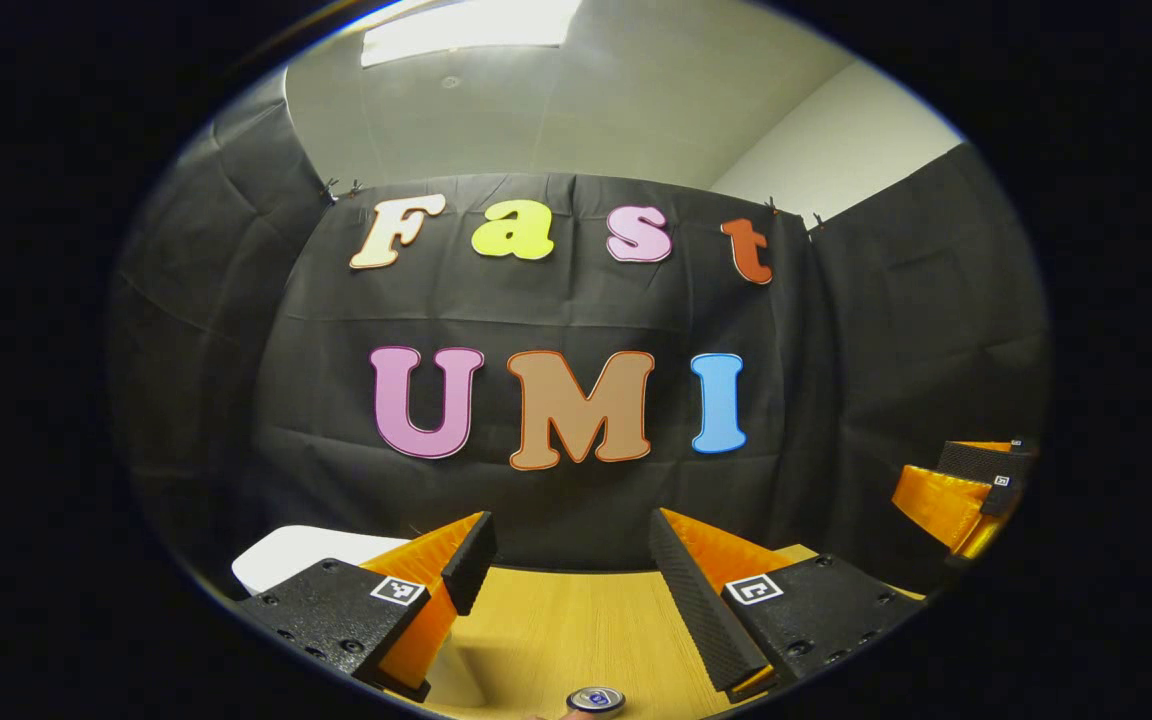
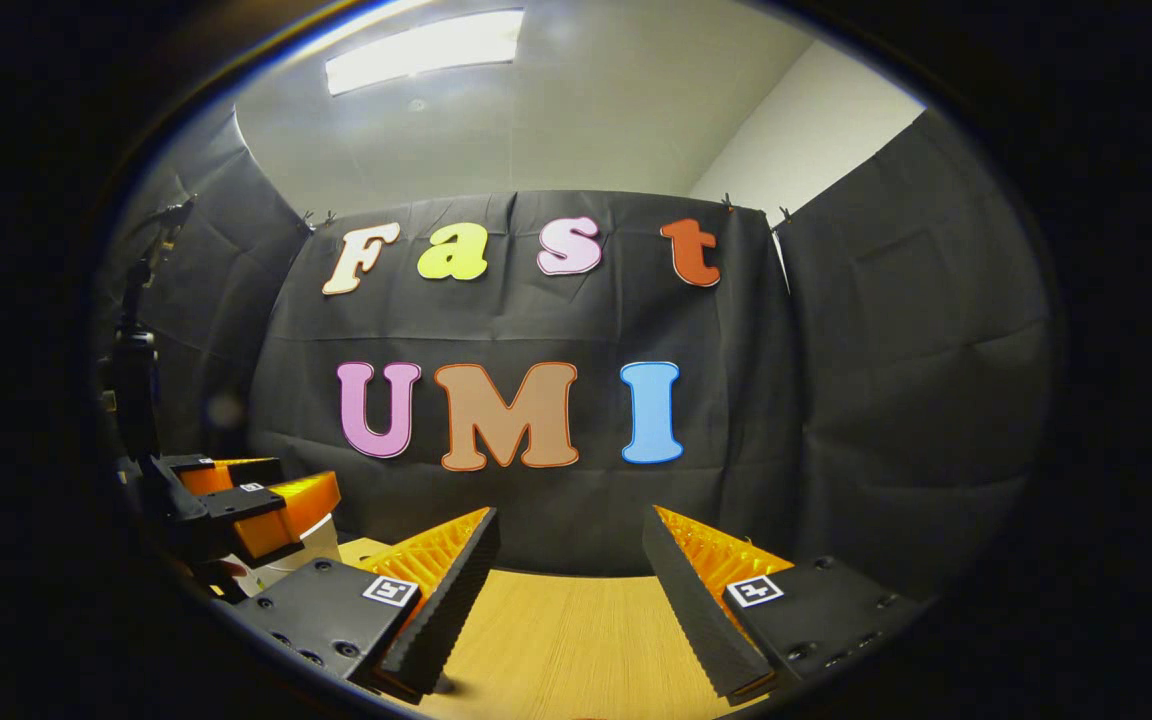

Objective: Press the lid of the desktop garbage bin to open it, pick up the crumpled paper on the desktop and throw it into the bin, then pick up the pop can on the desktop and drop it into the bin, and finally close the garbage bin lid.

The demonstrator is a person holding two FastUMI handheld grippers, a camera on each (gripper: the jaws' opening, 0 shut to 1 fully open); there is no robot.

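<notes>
- I held my left gripper [image 1: 571, 560] level above the wooden counter [image 1: 556, 630], fingers spread apart, gripping nothing.
- The pop can [image 1: 595, 700] stood just beneath it; the white garbage bin [image 1: 286, 555] sat behind its left finger.
- My right gripper [image 2: 571, 560] hung alongside, likewise level, fingers apart and empty.

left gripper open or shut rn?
Open. In the left gripper view, the left gripper has its fingers spread wide with bare wooden table between them, gripping nothing.
</notes>
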